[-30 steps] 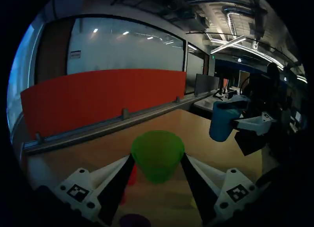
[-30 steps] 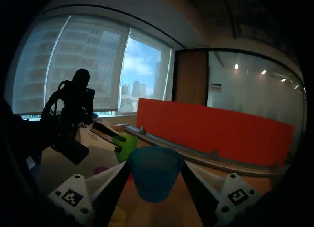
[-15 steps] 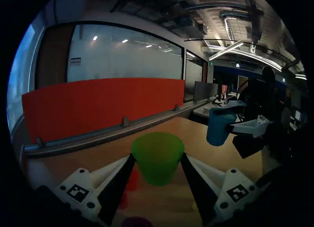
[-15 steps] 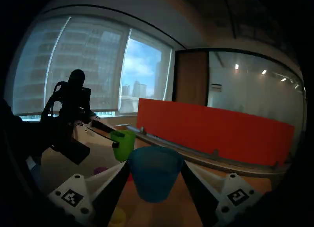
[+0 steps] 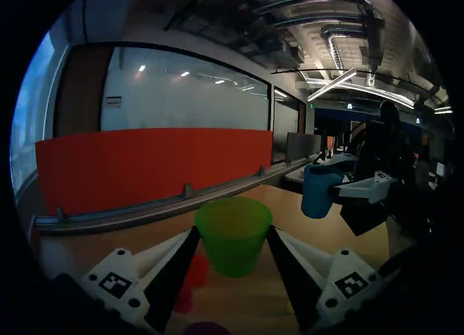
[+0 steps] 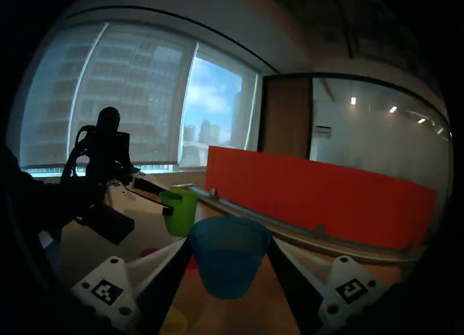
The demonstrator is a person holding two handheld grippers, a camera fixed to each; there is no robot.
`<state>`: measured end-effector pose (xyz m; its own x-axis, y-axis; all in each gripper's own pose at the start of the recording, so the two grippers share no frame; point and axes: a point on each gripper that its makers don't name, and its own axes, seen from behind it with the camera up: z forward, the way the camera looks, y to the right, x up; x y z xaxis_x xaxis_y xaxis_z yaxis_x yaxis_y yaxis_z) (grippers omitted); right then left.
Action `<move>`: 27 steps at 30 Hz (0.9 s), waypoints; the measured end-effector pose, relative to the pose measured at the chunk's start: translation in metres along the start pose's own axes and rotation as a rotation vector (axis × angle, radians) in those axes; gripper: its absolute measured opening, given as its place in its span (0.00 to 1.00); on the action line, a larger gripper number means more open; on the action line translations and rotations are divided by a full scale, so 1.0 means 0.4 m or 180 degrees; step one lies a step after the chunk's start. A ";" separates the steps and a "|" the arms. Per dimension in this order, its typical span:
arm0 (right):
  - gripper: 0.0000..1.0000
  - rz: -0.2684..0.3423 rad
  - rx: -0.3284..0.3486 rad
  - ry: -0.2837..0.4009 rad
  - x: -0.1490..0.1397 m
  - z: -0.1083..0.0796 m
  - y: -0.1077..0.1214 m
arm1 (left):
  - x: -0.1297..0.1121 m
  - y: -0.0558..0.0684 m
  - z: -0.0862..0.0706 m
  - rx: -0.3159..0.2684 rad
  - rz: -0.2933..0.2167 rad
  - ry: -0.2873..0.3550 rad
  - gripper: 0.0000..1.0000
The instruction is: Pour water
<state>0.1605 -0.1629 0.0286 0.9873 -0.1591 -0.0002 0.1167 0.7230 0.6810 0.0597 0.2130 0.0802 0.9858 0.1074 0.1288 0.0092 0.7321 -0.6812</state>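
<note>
The right gripper (image 6: 229, 245) clamps an upright blue cup (image 6: 229, 268) between both fingers. Ahead and to its left, the left gripper (image 6: 166, 203) holds a green cup (image 6: 181, 214) upright above the wooden table (image 6: 249, 312).

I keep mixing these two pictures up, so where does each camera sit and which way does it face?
Left gripper view: on the left gripper, facing the partition; its own fingers clamp a green cup.
Right gripper view: on the right gripper, facing windows and partition; its own fingers clamp a blue cup.
Shared: both cups, partition, desk.
</note>
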 end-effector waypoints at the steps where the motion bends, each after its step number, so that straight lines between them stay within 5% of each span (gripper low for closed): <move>1: 0.92 -0.0009 0.0008 0.0005 0.002 0.002 -0.002 | 0.000 0.002 -0.002 -0.0007 0.0008 0.0016 0.85; 27: 0.92 -0.0301 0.0185 0.0093 0.051 0.051 -0.025 | -0.028 -0.009 -0.088 0.0079 -0.0007 0.0201 0.84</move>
<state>0.1772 -0.1873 0.0367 0.9750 -0.2044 -0.0871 0.2037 0.6652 0.7183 0.0544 0.1856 0.0560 0.9944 0.0638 0.0840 0.0079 0.7487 -0.6628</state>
